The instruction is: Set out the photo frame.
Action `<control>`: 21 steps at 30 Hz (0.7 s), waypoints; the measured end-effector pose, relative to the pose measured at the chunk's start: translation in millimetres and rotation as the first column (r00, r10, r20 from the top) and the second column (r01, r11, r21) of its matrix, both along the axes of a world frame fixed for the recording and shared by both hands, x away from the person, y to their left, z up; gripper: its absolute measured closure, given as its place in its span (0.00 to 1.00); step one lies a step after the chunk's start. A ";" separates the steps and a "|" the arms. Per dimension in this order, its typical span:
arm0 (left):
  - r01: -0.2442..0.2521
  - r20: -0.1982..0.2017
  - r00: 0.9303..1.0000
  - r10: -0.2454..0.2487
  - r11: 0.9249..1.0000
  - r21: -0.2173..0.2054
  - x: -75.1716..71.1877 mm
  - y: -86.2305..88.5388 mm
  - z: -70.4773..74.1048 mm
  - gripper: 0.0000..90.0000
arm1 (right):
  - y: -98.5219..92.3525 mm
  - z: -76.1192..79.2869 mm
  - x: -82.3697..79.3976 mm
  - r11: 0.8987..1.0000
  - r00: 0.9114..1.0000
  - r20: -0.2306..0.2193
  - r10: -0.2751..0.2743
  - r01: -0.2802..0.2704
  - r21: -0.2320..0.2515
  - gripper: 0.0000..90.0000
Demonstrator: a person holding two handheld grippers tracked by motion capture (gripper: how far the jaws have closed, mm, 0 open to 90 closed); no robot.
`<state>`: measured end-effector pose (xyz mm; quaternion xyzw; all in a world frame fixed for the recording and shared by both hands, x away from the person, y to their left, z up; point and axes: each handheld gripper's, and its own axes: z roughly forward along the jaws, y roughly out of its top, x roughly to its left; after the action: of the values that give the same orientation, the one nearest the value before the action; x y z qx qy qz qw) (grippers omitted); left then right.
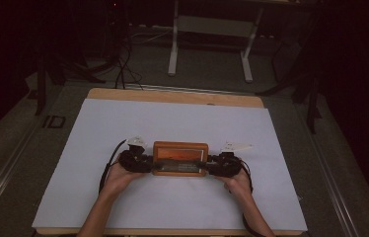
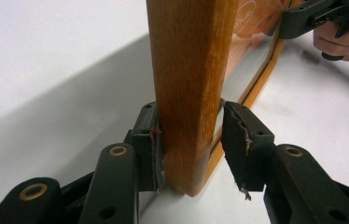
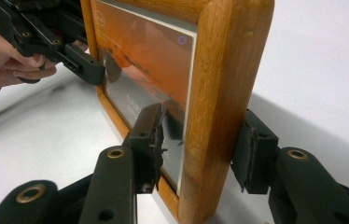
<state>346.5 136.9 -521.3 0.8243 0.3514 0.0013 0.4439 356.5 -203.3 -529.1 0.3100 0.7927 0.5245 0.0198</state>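
Wooden picture frame (image 1: 180, 158) stands at counter (image 1: 123, 123) centre, left gripper (image 2: 189, 140) at nine o'clock straddling its edge loosely, right gripper (image 3: 196, 154) at three o'clock clamped on; next likely a firmer left grip before lifting.

One wooden picture frame (image 1: 180, 158) stands at the centre of one white-covered worktop (image 1: 172, 123). Two claws flank it: the left claw (image 1: 145, 162) at nine o'clock, the right claw (image 1: 211, 165) at three o'clock. Two hands hold them.
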 end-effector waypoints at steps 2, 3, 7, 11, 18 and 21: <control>0.003 0.001 1.000 -0.003 1.000 -0.001 0.1 0.1 -0.3 0.66 | -0.1 -0.2 -0.4 1.000 1.000 0.006 0.001 -0.001 0.000 0.63; 0.003 0.001 1.000 -0.003 1.000 -0.002 0.2 0.2 -0.4 0.66 | 0.0 -0.3 -0.5 1.000 1.000 0.009 0.001 -0.001 0.000 0.63; 0.008 -0.022 1.000 -0.008 1.000 0.015 1.6 -1.2 -2.9 0.59 | 1.1 -0.5 -1.5 1.000 1.000 0.017 0.009 -0.009 0.002 0.57; 0.002 -0.025 1.000 -0.001 1.000 0.007 2.1 -0.7 -2.8 0.55 | 2.5 0.4 -2.3 1.000 1.000 0.027 0.010 -0.009 -0.013 0.52; -0.019 -0.009 1.000 0.018 1.000 -0.001 0.3 4.3 1.7 0.51 | -1.0 5.5 -2.7 0.999 0.999 0.048 -0.018 0.020 -0.035 0.49; -0.031 0.012 0.999 0.031 1.000 -0.004 -2.1 8.3 6.2 0.50 | -2.7 13.1 -5.3 0.996 0.996 0.079 -0.032 0.038 -0.077 0.48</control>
<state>344.4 145.2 -515.1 0.8180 0.3614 0.0126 0.4474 351.2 -206.0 -516.0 0.3023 0.8058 0.5040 0.0720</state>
